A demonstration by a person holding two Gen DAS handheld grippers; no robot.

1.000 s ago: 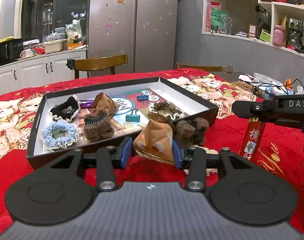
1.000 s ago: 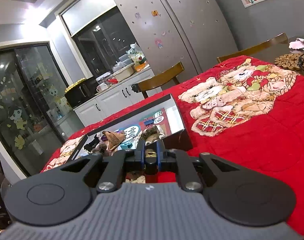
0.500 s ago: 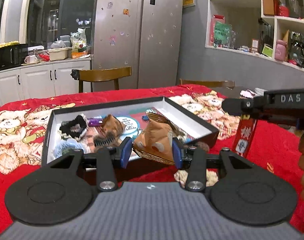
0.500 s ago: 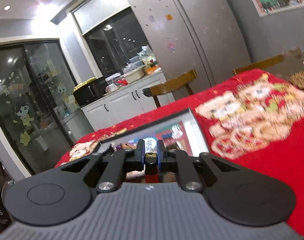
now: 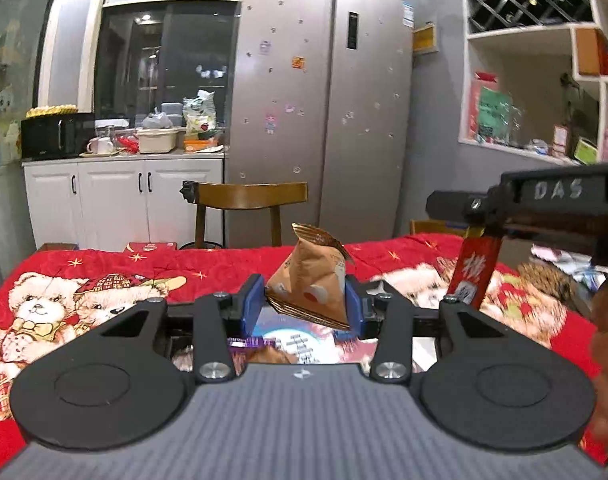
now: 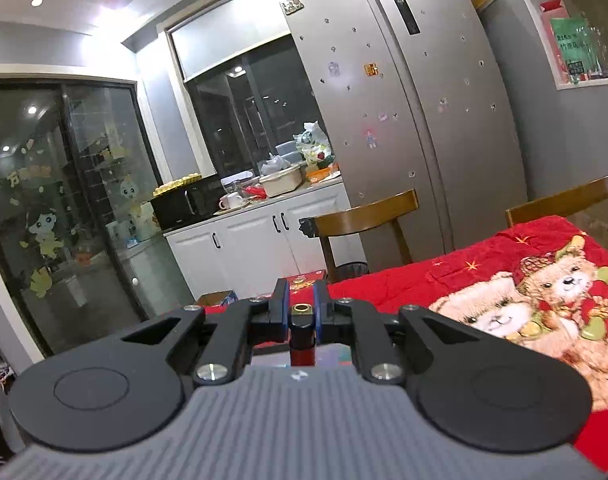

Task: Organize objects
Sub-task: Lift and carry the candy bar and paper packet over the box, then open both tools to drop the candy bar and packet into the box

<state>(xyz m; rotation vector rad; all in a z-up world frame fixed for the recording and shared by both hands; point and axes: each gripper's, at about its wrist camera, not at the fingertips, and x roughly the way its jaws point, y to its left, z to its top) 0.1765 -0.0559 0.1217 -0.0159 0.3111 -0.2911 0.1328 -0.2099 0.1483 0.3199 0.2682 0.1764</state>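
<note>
My left gripper point(image 5: 304, 304) is shut on a brown triangular snack packet point(image 5: 311, 280) and holds it high over the black tray point(image 5: 423, 350), whose contents show only as a sliver under the fingers. My right gripper point(image 6: 302, 312) is shut on a slim red stick with a gold cap point(image 6: 302, 336). In the left wrist view the right gripper point(image 5: 543, 200) stands at the right, and the red stick point(image 5: 473, 270) with white characters hangs down from it.
A red quilt with bear prints point(image 5: 84, 292) covers the table. Wooden chairs point(image 5: 244, 200) stand at the far edge. Behind them are a steel fridge point(image 5: 323, 100), white cabinets point(image 5: 104, 196) and wall shelves point(image 5: 543, 80).
Both grippers have risen and tilted up with their loads. The tray has dropped almost out of sight in both views, and the room beyond fills the frames.
</note>
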